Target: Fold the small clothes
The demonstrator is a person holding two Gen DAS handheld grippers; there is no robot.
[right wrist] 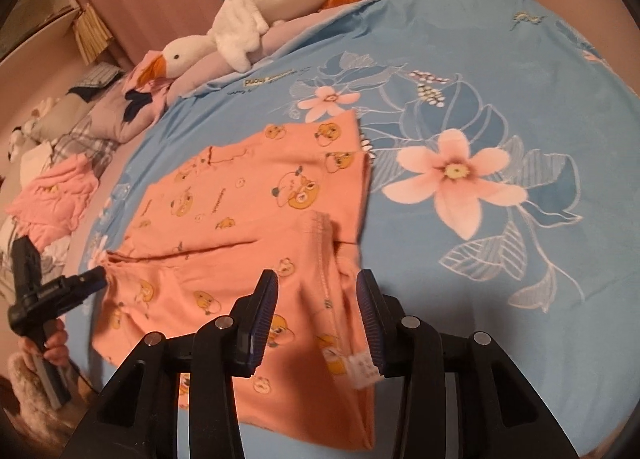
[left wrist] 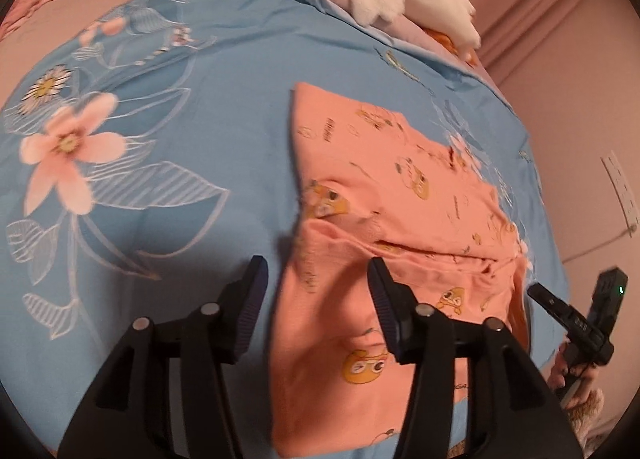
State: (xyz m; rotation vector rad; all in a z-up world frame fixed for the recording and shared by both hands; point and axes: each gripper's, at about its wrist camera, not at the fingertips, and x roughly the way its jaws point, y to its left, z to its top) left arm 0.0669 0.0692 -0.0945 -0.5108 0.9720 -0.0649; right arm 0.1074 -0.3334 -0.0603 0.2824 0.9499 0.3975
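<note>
- Orange garment (left wrist: 384, 195) with cartoon-face print lies partly folded on the blue floral sheet (left wrist: 160, 219), care tag showing at one edge.
- Left gripper (left wrist: 316, 299) spread wide above it, gripping nothing.
- Right gripper (right wrist: 316, 307) likewise parted, empty.

Spread right claw (right wrist: 316, 299) over orange garment (right wrist: 240, 219)

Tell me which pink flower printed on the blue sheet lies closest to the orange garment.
The small pink flower just beyond the orange garment, almost touching its far edge. The big pink flower lies off to the side, with bare blue sheet between it and the cloth.
</note>
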